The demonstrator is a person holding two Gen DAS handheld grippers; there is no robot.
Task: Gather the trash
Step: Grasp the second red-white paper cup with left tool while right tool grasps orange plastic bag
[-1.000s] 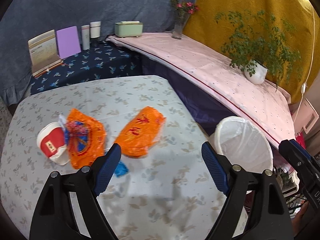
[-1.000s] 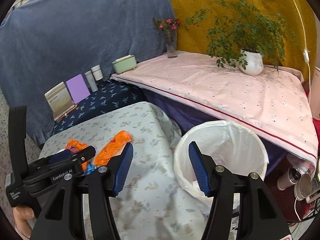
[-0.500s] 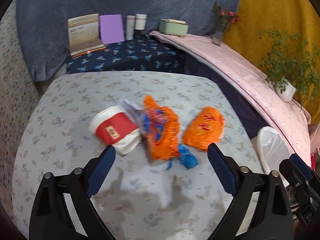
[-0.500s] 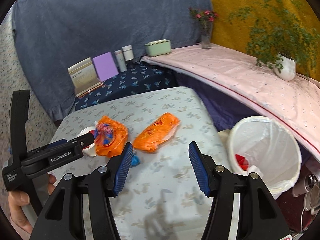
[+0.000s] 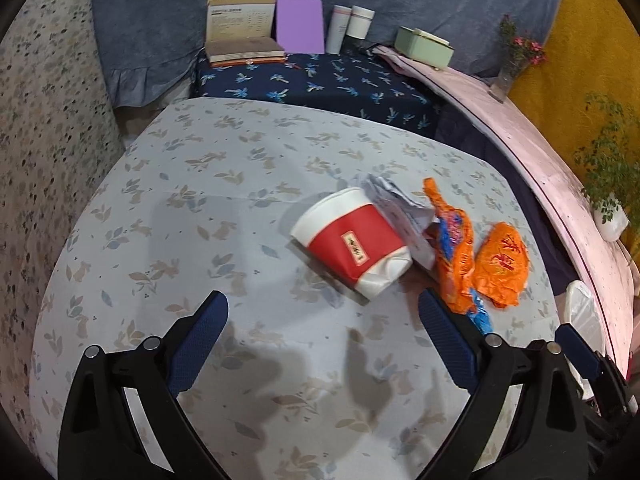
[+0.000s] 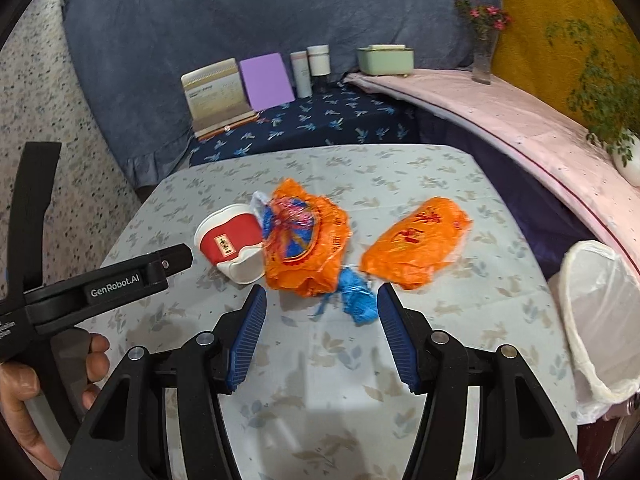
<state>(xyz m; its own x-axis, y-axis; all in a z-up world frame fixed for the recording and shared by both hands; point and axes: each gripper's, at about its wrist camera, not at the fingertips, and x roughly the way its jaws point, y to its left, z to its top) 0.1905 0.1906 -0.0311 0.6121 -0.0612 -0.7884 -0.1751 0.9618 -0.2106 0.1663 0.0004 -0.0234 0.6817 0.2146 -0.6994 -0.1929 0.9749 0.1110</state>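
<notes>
A crushed red and white paper cup lies on its side on the floral table. Beside it lie a crumpled orange wrapper with a blue print, a second orange bag, a blue scrap and white paper. My left gripper is open and empty, just short of the cup. My right gripper is open and empty, just short of the blue scrap and the wrapper. A white-lined trash bin stands at the table's right edge.
Behind the table a dark blue shelf holds a booklet, a purple card, two white jars and a green box. A pink-covered ledge carries a flower vase and a potted plant.
Both grippers have swung left from the bin toward the trash pile. The cup now lies ahead of the left gripper; the wrapper and blue scrap lie ahead of the right one.
</notes>
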